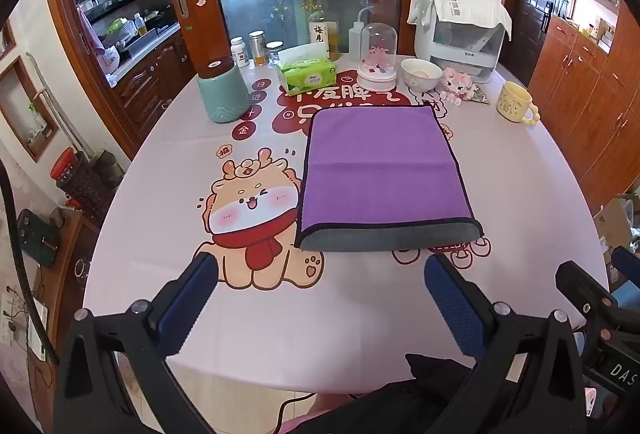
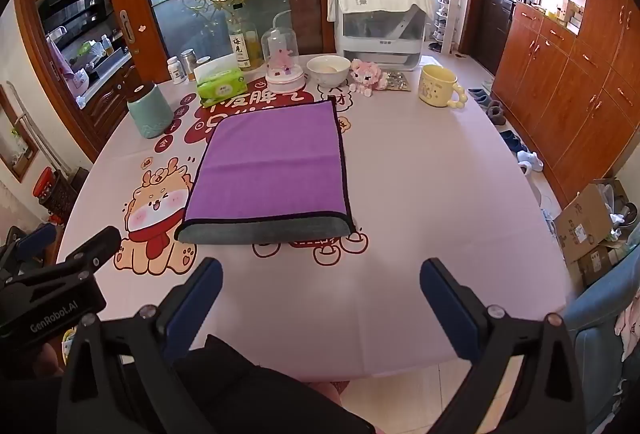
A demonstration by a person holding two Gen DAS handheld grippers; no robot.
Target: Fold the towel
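A purple towel [image 1: 380,170] with a black hem lies flat and folded on the pink cartoon tablecloth [image 1: 200,170]. Its grey underside shows as a strip along the near edge. It also shows in the right wrist view [image 2: 272,174]. My left gripper [image 1: 320,266] is open and empty, held above the table's near edge, short of the towel. My right gripper [image 2: 320,270] is open and empty, also short of the towel's near edge. The right gripper's body shows at the right edge of the left wrist view.
Behind the towel stand a teal jar [image 1: 224,94], a green tissue pack [image 1: 306,74], bottles, a glass dome [image 1: 378,54], a white bowl [image 1: 420,74], a pink plush toy [image 1: 460,82], a yellow mug [image 1: 516,102] and a white appliance [image 1: 460,30]. Wooden cabinets [image 2: 560,74] line the right wall.
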